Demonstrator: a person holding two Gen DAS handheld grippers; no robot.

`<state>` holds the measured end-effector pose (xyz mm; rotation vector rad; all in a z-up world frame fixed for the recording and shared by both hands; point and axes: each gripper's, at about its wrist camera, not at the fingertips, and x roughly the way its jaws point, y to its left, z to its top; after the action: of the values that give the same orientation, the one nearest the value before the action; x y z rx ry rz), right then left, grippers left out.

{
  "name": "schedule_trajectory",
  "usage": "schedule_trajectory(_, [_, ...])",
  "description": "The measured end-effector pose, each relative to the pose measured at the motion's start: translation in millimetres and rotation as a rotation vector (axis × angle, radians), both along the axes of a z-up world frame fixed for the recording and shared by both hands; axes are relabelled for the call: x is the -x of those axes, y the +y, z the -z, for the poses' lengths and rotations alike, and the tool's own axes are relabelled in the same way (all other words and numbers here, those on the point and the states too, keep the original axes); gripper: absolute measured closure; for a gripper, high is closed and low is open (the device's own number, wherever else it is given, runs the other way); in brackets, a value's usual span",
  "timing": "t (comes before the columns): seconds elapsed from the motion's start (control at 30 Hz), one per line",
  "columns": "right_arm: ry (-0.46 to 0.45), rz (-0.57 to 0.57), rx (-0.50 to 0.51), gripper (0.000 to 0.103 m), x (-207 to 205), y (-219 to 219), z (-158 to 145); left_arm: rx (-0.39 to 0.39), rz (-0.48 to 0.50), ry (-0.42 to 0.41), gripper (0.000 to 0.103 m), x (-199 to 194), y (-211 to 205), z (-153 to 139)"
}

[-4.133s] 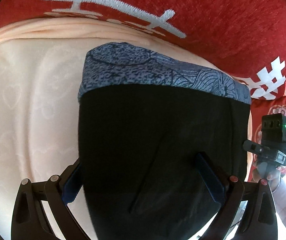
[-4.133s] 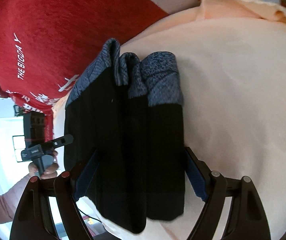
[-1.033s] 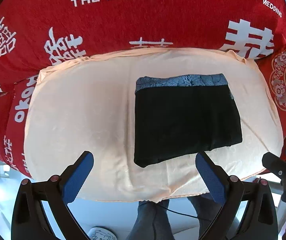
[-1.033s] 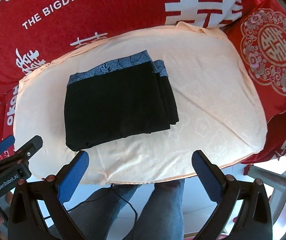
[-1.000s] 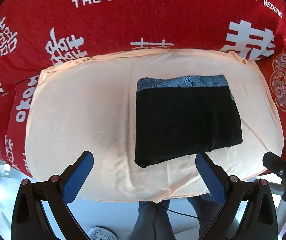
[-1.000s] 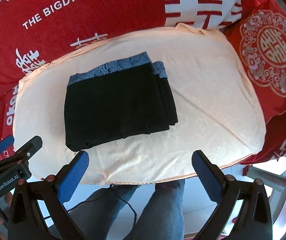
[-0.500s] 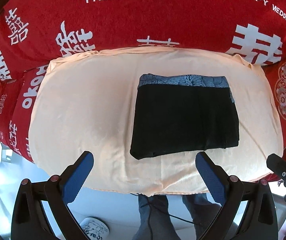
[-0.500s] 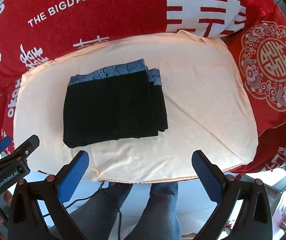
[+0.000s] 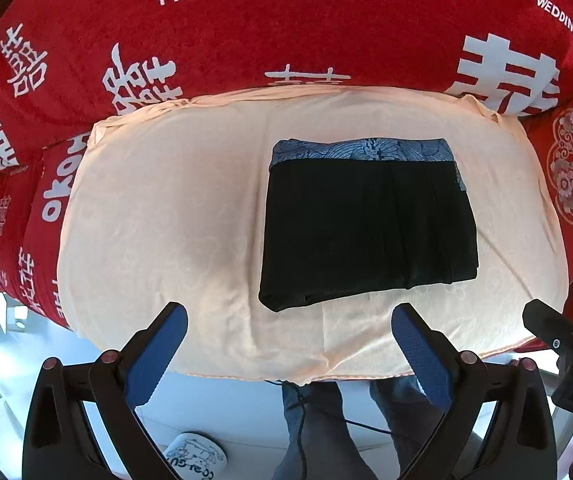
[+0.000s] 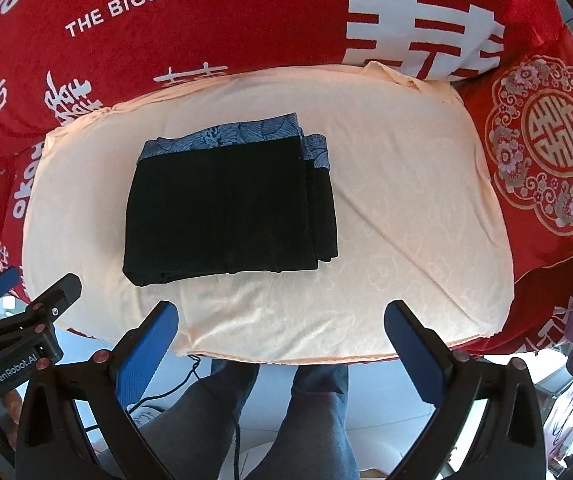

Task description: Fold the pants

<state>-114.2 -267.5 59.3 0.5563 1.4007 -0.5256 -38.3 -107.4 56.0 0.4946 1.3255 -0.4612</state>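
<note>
The black pants (image 9: 366, 224) lie folded into a compact rectangle on the peach cushion (image 9: 166, 220), with the blue patterned waistband along the far edge. They also show in the right wrist view (image 10: 226, 208), stacked in several layers. My left gripper (image 9: 288, 344) is open and empty, held back above the cushion's near edge. My right gripper (image 10: 280, 344) is open and empty, also pulled back from the pants. The left gripper shows at the left of the right wrist view (image 10: 14, 320).
A red sofa cover with white lettering (image 9: 286, 20) rises behind the cushion (image 10: 406, 220). A red patterned pillow (image 10: 546, 148) lies to the right. The person's legs (image 10: 286, 412) stand below the cushion's front edge. A white mug (image 9: 194, 456) sits on the floor.
Both grippers have pulled up and back from the folded pants, which they were close over four seconds ago. The pants lie still and look smaller now.
</note>
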Motion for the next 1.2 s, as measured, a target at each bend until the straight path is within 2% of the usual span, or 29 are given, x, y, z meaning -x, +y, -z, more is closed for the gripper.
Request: schedule_trajectory(1.2, [0.007, -0.053, 0.054, 0.0, -10, 10, -5, 0.013, 0.002, -0.021, 0.001, -2, 7, -8])
